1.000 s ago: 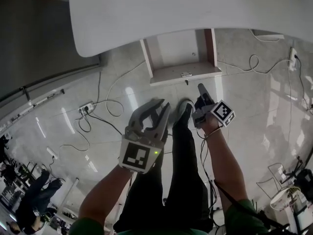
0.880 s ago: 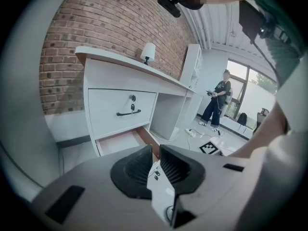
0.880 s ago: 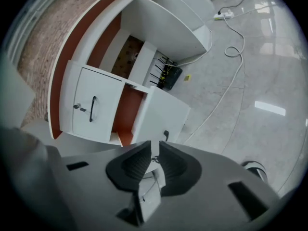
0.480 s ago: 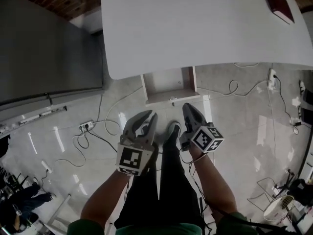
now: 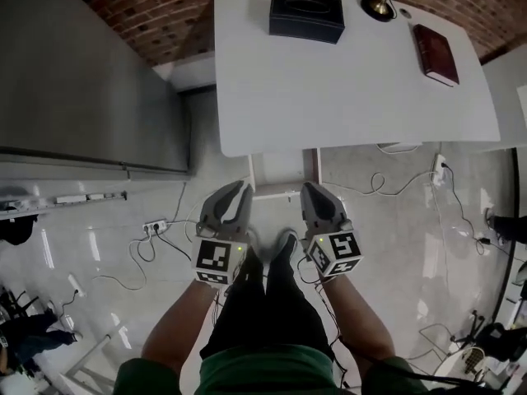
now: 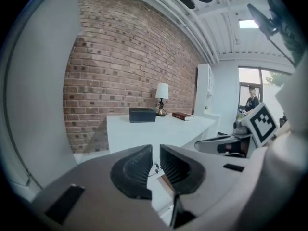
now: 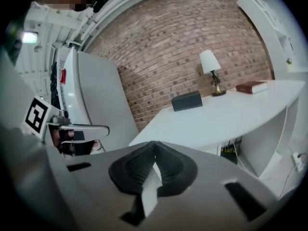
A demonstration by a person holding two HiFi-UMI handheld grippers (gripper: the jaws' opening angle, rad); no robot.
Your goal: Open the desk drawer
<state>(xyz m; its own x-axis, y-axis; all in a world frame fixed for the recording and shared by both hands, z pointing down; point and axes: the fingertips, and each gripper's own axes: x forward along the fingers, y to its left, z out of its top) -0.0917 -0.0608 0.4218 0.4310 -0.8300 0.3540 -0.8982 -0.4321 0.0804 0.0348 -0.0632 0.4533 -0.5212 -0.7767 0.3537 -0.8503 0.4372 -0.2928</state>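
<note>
The white desk drawer point(image 5: 283, 169) stands pulled out from under the white rectangular desktop point(image 5: 346, 81) — both tools hover near its front, clear of it. The left grey gripper point(image 5: 234, 191) has its jaws a narrow slit apart (nothing between). The right grey gripper point(image 5: 313, 189) has its jaws pressed together — empty.

One white desk point(image 5: 346, 89) carries three things: one black box point(image 5: 306, 15) at twelve o'clock, one lamp point(image 5: 380, 5) at one o'clock and one dark red book point(image 5: 436, 53) at two o'clock. One drawer point(image 5: 284, 171) shows at the desk's six o'clock edge. There are two grippers, the left gripper point(image 5: 235, 192) and the right gripper point(image 5: 313, 192). One power strip point(image 5: 155, 226) lies at eight o'clock from the drawer.
</note>
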